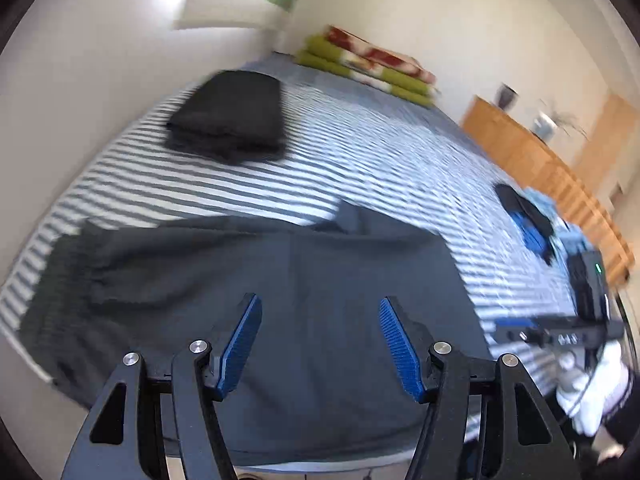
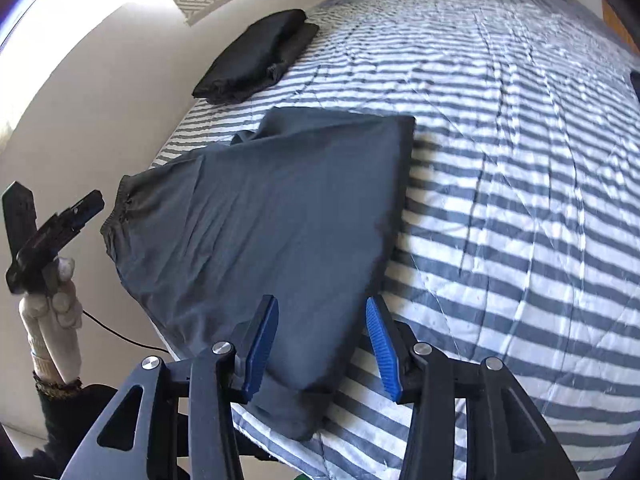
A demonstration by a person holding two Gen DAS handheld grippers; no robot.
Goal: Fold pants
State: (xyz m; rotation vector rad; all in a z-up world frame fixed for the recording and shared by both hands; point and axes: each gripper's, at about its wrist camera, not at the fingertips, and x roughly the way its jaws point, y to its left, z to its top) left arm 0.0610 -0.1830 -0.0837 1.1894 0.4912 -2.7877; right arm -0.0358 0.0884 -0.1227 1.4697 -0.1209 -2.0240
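Dark grey pants (image 2: 280,220) lie folded on the striped bed cover (image 2: 500,200), with the elastic waistband toward the left edge. My right gripper (image 2: 322,300) hovers open over the pants' near corner; the cloth lies below its blue pads (image 2: 380,340), which do not press on it. In the left wrist view the pants (image 1: 280,272) spread under my left gripper (image 1: 320,300), open with nothing between its fingers. The left gripper (image 2: 86,204) also shows at the bed's left side, held by a white-gloved hand (image 2: 52,312).
A stack of folded black clothes (image 2: 256,56) sits farther up the bed near the wall. Green and red blankets (image 1: 372,64) lie at the bed's far end. A wooden dresser (image 1: 540,160) runs along the right. A cable (image 2: 120,336) hangs by the bed's left edge.
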